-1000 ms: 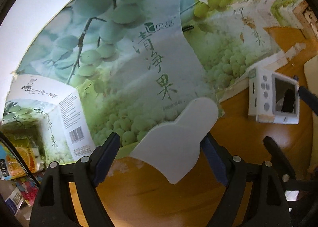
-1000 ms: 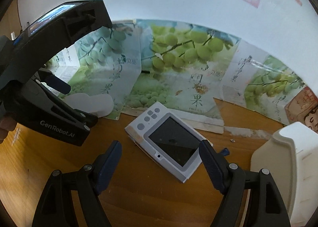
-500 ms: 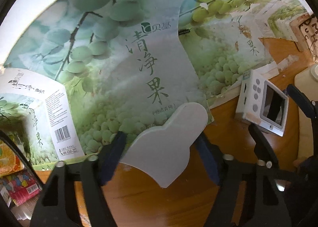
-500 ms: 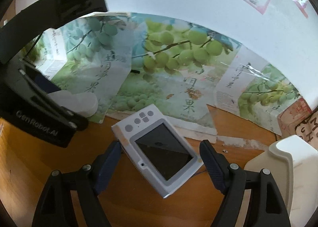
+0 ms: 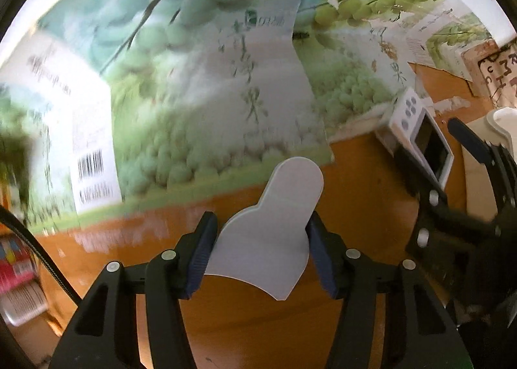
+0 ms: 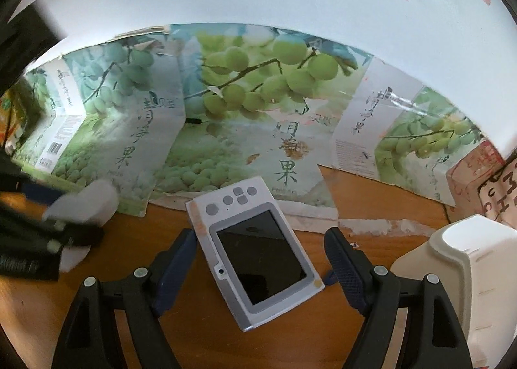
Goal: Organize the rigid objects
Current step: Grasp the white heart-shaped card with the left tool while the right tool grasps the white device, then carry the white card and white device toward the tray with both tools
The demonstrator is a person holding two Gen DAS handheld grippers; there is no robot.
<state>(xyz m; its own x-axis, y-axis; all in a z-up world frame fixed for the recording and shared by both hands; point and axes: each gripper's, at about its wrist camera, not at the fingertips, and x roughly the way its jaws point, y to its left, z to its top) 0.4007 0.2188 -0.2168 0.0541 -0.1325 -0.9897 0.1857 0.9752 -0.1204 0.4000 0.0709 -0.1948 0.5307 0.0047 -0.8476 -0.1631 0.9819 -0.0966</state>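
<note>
Flattened fruit cartons (image 6: 258,117) printed with green grapes lined the white wall behind an orange-brown wooden tabletop (image 6: 323,336), as we recorded it. We found the left gripper (image 5: 261,249) pointing down at the table with its jaws closing about a flat pale-grey cutout (image 5: 274,233); the pad at three o'clock lay against the cutout's edge, while at nine o'clock we could not tell whether the pad had met it. In the right wrist view the same cutout appeared blurred at nine o'clock.

We found the right gripper (image 6: 258,269) spread wide, its jaws standing either side of a white handheld device with a dark screen (image 6: 258,259) that lay flat on the table; neither pad touched it. A cream plastic container (image 6: 462,275) stood at three o'clock of the device, just beside the right-hand finger.

We judged the task to be at an early stage: nothing appeared sorted, both items sat loose on the table, and the grasps, the lifts and the placings were all outstanding
</note>
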